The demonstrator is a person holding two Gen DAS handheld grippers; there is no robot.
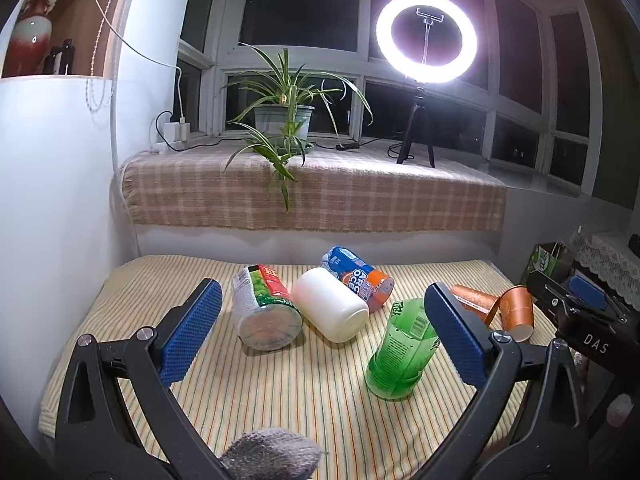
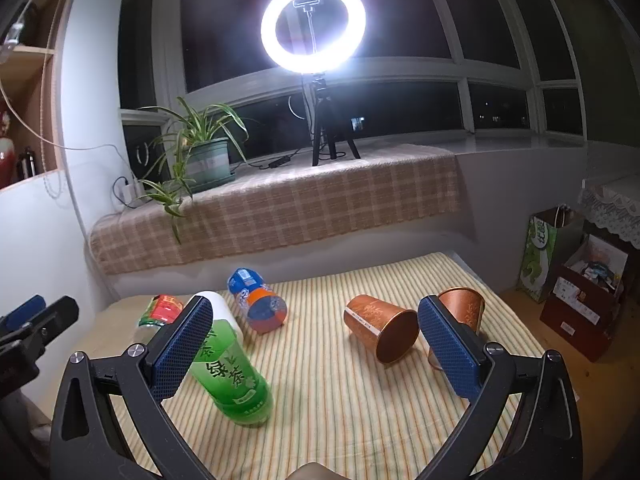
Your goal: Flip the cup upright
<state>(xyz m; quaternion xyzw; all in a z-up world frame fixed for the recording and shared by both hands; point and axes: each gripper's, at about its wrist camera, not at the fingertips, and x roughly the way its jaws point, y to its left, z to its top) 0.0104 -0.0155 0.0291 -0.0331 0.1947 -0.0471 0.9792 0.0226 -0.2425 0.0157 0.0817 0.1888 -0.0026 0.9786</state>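
Several cups lie on a striped cloth table (image 1: 280, 400). A green cup (image 1: 400, 352) stands base down; it also shows in the right wrist view (image 2: 232, 376). A white cup (image 1: 330, 310), a red-green labelled cup (image 1: 266, 312) and a blue-orange cup (image 1: 358, 278) lie on their sides. Two copper cups (image 2: 380, 332) (image 2: 464, 308) are at the right; the nearer one lies on its side. My left gripper (image 1: 320, 328) is open above the white cup. My right gripper (image 2: 316, 344) is open, hovering left of the copper cups.
A windowsill with a checked cloth (image 1: 320, 196) carries a potted plant (image 1: 284, 116) and a ring light on a tripod (image 1: 426, 40). A wall (image 1: 52, 200) bounds the left. Bags and boxes (image 2: 576, 292) stand on the floor at the right.
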